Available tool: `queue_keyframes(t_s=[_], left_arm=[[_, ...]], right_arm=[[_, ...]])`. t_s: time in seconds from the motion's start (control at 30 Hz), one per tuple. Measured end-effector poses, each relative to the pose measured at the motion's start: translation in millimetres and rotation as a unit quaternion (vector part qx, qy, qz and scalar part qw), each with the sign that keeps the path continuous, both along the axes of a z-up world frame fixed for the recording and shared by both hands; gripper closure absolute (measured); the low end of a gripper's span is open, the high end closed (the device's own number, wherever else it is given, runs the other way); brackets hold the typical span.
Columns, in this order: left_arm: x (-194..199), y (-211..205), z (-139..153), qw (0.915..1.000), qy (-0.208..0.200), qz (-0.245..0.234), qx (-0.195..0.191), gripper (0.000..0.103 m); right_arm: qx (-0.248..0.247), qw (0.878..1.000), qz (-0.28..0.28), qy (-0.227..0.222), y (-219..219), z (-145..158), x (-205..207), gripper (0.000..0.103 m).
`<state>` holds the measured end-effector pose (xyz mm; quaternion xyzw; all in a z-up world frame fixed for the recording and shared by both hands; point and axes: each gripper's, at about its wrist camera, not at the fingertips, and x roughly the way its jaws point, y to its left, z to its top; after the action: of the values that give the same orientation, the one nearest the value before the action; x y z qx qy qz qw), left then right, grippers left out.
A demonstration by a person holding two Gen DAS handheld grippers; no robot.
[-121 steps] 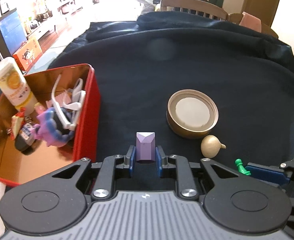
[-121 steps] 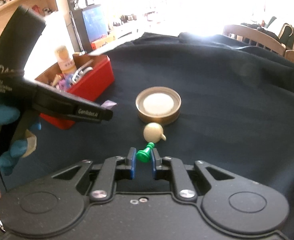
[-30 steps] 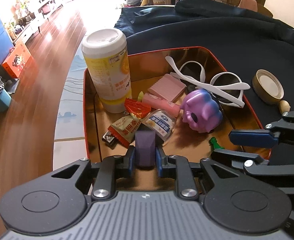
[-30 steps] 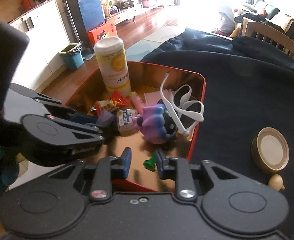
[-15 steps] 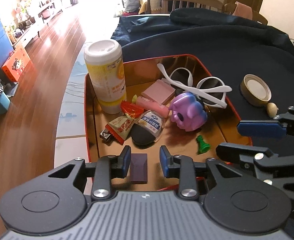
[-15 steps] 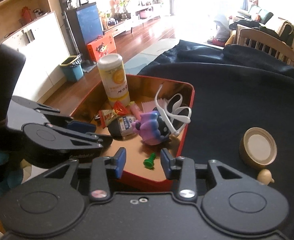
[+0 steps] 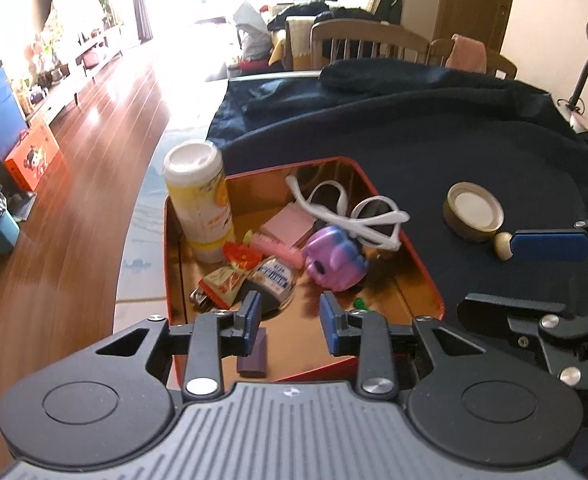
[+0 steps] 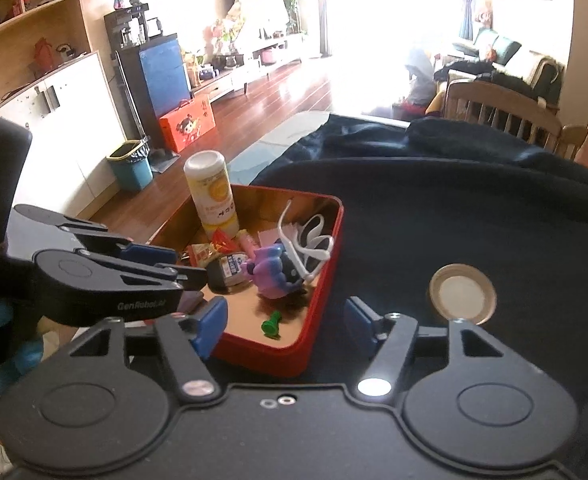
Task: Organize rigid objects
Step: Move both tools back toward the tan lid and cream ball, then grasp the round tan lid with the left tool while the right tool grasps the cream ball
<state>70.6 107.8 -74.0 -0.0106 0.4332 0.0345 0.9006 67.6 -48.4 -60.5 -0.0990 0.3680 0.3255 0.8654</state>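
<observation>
From the left wrist view, our left tool (image 7: 289, 322) stands released above the near end of the red tin (image 7: 422, 268); its jaws have just been opening and nothing is pressed between them. The purple block (image 7: 253, 354) lies on the tin's floor, partly behind the left pad. The green pawn (image 7: 359, 303) lies on the floor near the right pad, beside the purple toy (image 7: 334, 258). Farther in we see white sunglasses (image 7: 370, 216), a pink pad (image 7: 289, 224), snack packets (image 7: 229, 276) and an upright yellow canister (image 7: 197, 200) in the far left corner. Out on the dark cloth over the desk (image 7: 434, 148) sit a round lid (image 7: 476, 212) and, just beside it, a cream knob (image 7: 502, 245), partly hidden by one blue finger of our right tool, which reaches in from the right edge.

From the right wrist view, our right tool (image 8: 285, 330) is released with its pads wide apart; its jaws have just been opening and they hold nothing. The green pawn (image 8: 270, 324) lies inside the red tin (image 8: 318, 320) near the closest corner, with the purple toy (image 8: 271, 272) behind it. Our left tool (image 8: 177, 266) reaches over the tin from the left. The round lid (image 8: 462, 294) rests on the cloth, well apart from the tin.
</observation>
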Motion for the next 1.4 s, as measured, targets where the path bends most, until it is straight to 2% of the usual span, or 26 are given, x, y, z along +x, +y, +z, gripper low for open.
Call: queue_keyframes(t_s=[0.03,0.07,0.1,0.53,0.8,1.0,1.2,1.4], left_arm=[[0,-2,2,1.0000,-0.004,-0.001,-0.002,0.059],[-1,-4,4,0.9999,-0.010,-0.001,-0.004,0.047],[-2,-6,6,0.9999,-0.016,-0.002,-0.004,0.040],[9,-53,21,0.9983,-0.042,-0.038,-0.008,0.035],[23,-84,20,0.9976,-0.047,-0.048,-0.016,0.023],[39,-105,18,0.9976,-0.046,-0.048,-0.019,0.021],[64,-122,12,0.9978,-0.033,-0.047,-0.033,0.021],[94,-140,-4,0.9963,0.016,-0.054,-0.065,0.021]], right_arm=[[0.002,1.000,-0.002,-0.002,-3,1,-1,0.034],[0.004,1.000,-0.004,-0.003,-5,2,-2,0.033],[0.005,1.000,-0.006,-0.005,-7,3,-2,0.032],[0.019,0.998,-0.053,-0.023,-56,10,0,0.010],[0.035,0.995,-0.087,-0.037,-94,7,9,0.001],[0.023,0.995,-0.084,-0.054,-115,-4,17,0.001],[0.008,0.997,-0.069,-0.042,-125,-23,32,0.001],[-0.005,0.998,-0.051,-0.030,-133,-41,45,0.001]])
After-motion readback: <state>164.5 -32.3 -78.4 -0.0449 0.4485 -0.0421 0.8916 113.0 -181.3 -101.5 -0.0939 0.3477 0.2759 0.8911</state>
